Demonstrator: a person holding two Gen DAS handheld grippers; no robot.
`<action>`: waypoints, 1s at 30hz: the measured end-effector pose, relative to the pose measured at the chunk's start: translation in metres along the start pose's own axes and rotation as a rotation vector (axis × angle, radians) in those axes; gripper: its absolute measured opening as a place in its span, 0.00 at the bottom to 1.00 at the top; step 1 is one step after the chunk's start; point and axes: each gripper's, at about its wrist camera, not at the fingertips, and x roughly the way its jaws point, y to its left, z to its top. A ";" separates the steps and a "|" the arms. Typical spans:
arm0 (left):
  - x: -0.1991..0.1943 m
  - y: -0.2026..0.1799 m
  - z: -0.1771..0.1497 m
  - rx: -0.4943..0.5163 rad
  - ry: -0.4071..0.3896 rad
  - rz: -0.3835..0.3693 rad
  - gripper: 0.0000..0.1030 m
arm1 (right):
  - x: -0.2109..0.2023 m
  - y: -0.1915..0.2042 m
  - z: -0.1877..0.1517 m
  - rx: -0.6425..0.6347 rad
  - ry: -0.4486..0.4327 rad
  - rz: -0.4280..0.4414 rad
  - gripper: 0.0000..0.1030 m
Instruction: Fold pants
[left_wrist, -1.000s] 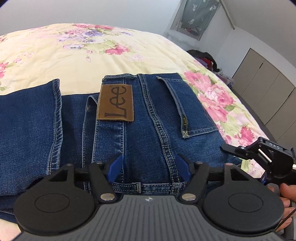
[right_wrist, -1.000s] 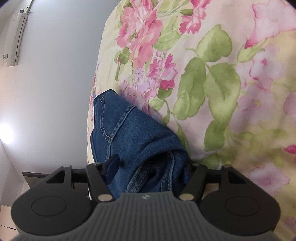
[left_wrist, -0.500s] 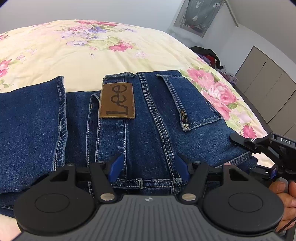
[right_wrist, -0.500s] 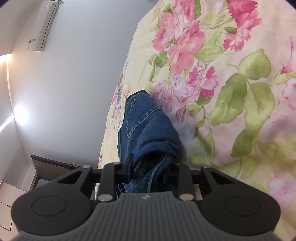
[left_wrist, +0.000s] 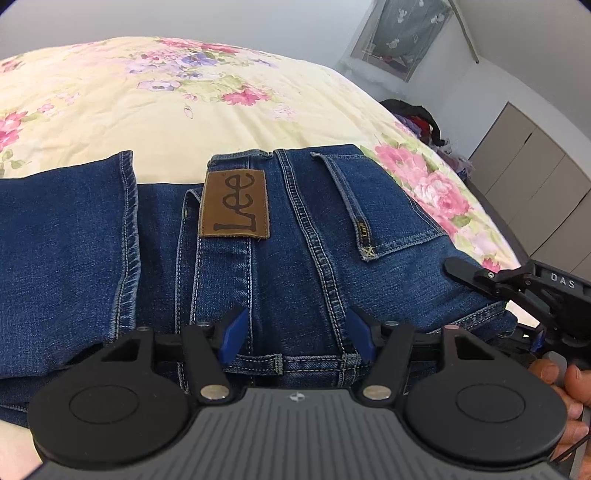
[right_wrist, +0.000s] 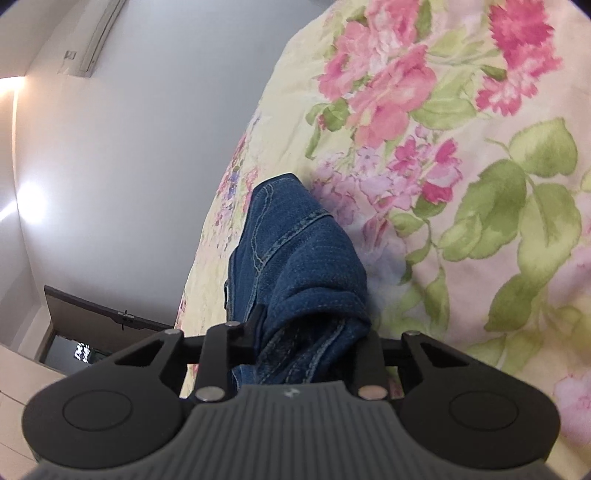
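Blue Lee jeans lie on the floral bedspread, seat side up, with the brown leather patch and a back pocket showing. A leg hem is folded over at the left. My left gripper is open, its blue pads just above the waistband. My right gripper is shut on a bunched corner of the jeans; it also shows in the left wrist view at the jeans' right edge.
The bed's right edge drops toward grey cabinets and a pile of clothes. A wall air conditioner and a dark doorway show in the right wrist view.
The right gripper closed on the corner of the jeans and lifted it a little. The left gripper stayed open and drew back slightly toward the waistband.
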 end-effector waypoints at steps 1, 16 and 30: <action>-0.003 0.002 0.001 -0.016 -0.004 -0.007 0.65 | -0.002 0.008 0.000 -0.031 -0.003 0.016 0.22; -0.057 0.029 0.004 -0.110 -0.118 -0.076 0.52 | 0.004 0.137 -0.036 -0.389 -0.035 0.083 0.19; -0.121 0.119 -0.004 -0.359 -0.247 -0.146 0.30 | 0.067 0.276 -0.154 -0.805 0.058 0.152 0.15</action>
